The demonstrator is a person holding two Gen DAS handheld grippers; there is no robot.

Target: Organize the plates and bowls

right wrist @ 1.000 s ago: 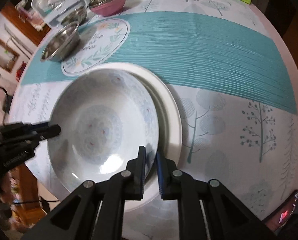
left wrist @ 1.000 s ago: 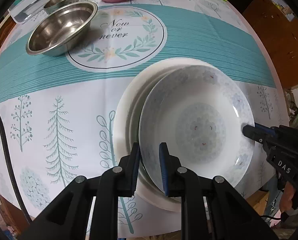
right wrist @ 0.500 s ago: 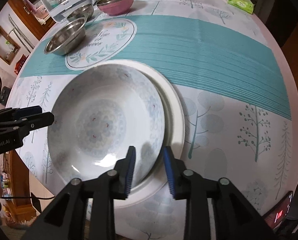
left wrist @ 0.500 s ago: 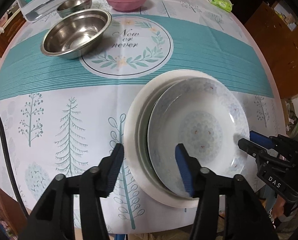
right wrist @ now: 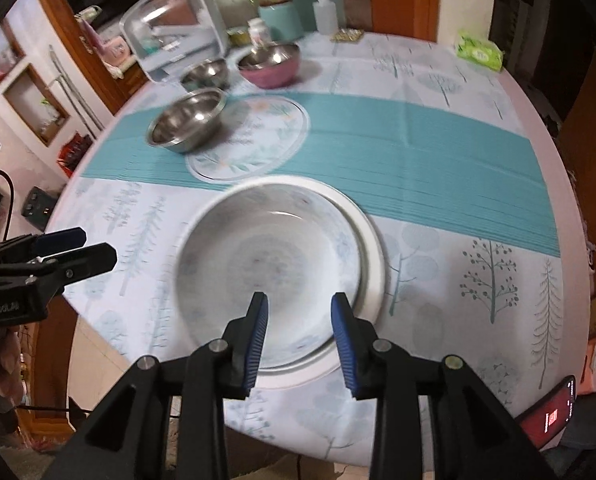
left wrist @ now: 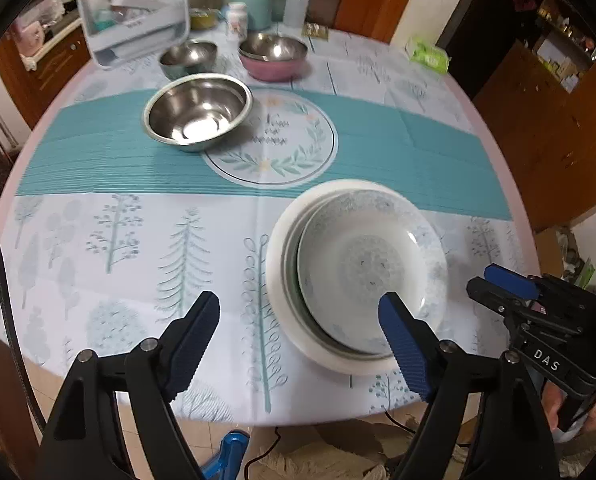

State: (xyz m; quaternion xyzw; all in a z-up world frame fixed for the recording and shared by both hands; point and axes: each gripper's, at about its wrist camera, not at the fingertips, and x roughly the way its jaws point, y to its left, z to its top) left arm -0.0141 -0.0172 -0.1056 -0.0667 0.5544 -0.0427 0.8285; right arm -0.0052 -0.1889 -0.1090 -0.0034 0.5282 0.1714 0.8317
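Fingers of the left gripper (left wrist: 300,330) and right gripper (right wrist: 299,322) spread, clear of the patterned plate (left wrist: 372,266) between them.

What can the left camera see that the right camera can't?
Only the left view shows the blue thing on the floor under the table edge. Only the right view shows the red-lit phone and the wall shelves. Both show the patterned bowl stacked on the white plate, the big steel bowl, the pink bowl, and the other open tool.
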